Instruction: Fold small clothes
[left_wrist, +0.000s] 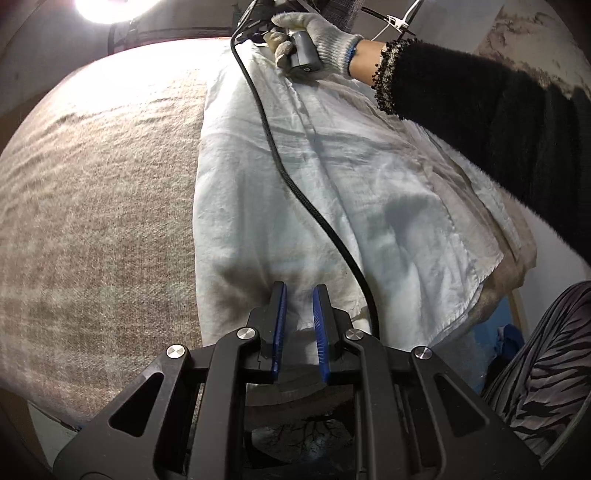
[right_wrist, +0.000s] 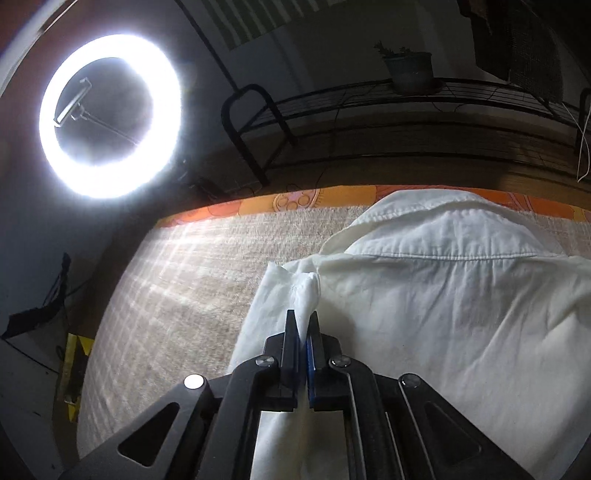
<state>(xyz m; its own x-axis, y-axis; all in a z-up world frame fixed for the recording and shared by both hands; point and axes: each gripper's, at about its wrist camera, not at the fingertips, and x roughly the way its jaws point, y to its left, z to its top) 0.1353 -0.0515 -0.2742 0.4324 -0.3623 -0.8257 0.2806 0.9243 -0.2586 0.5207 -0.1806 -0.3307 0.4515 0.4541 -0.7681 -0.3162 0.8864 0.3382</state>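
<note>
Right wrist: tongs pinch one white shirt.

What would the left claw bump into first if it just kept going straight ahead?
Most likely the white shirt: the open left claw points along the cloth lying just ahead, though its height above the fabric is unclear.

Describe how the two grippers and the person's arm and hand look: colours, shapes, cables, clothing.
Both the left gripper and the right gripper are black linkage frames with silver pivot bolts and blue finger pads. A black braided cable trails across the shirt. The right hand wears a white knit glove with a blue cuff line; the sleeve is fuzzy black.
</note>
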